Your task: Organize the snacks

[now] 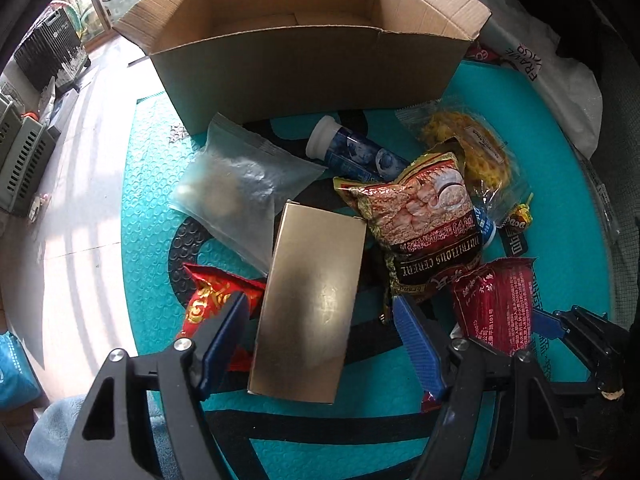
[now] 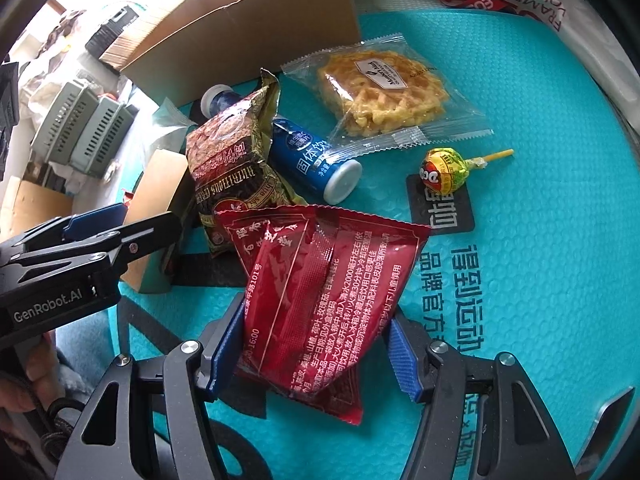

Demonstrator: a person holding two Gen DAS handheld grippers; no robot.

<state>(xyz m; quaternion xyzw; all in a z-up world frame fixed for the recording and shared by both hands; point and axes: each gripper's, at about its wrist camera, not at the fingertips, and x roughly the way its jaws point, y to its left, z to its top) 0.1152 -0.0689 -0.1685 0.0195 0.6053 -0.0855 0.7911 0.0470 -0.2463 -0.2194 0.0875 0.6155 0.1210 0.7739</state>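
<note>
A gold carton (image 1: 308, 304) lies flat on the teal mat (image 1: 156, 208). My left gripper (image 1: 320, 300) is open and straddles it, with a gap showing at the right pad. In the right wrist view my right gripper (image 2: 316, 312) is shut on a dark red packet (image 2: 320, 300), both blue pads pressing its sides. That packet (image 1: 496, 300) also shows right of the carton. Beyond lie a cereal bag (image 1: 416, 208), a blue tube (image 1: 356, 152), a clear packet (image 1: 240, 184) and a red-gold packet (image 1: 208, 296). An open cardboard box (image 1: 304, 64) stands at the mat's far edge.
A wrapped waffle (image 2: 384, 92), a lollipop (image 2: 444, 172) and a second blue tube (image 2: 308, 160) lie on the mat's right half. Grey crates (image 2: 84, 132) stand on the floor to the left. A white bag (image 1: 552, 80) borders the mat at the far right.
</note>
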